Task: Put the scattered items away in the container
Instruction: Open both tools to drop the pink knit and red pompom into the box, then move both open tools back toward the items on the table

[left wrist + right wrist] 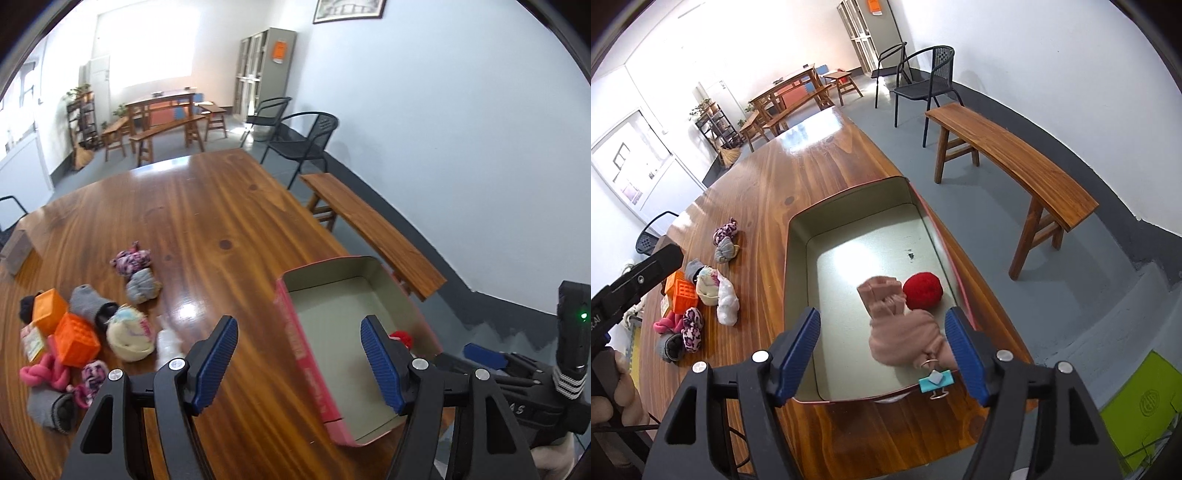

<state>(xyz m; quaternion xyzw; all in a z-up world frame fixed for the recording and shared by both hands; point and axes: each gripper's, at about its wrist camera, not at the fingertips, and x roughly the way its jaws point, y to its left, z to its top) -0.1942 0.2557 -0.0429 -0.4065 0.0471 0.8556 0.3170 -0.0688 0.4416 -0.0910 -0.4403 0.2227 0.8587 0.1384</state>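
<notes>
The pink box (295, 332) with a pale green inside stands at the table's right edge. In it lie a red ball (922, 290) and a dusty-pink sock bundle (905, 339), and a blue binder clip (936, 380) sits on its near rim (849, 400). My right gripper (886, 354) hangs open over the box's near end, with the pink bundle lying free below by its right pad. My left gripper (299, 358) is open and empty over the box's left wall. Scattered at left are sock rolls (131, 260), a cream bundle (129, 334), orange cubes (75, 339) and a white bundle (168, 341).
A wooden bench (1015, 162) runs along the table's right side, with black chairs (923, 85) beyond it. A brown block (16, 251) sits at the table's far left edge. A person's hand (613, 398) holds the left gripper's handle. A green sheet (1141, 406) lies on the floor.
</notes>
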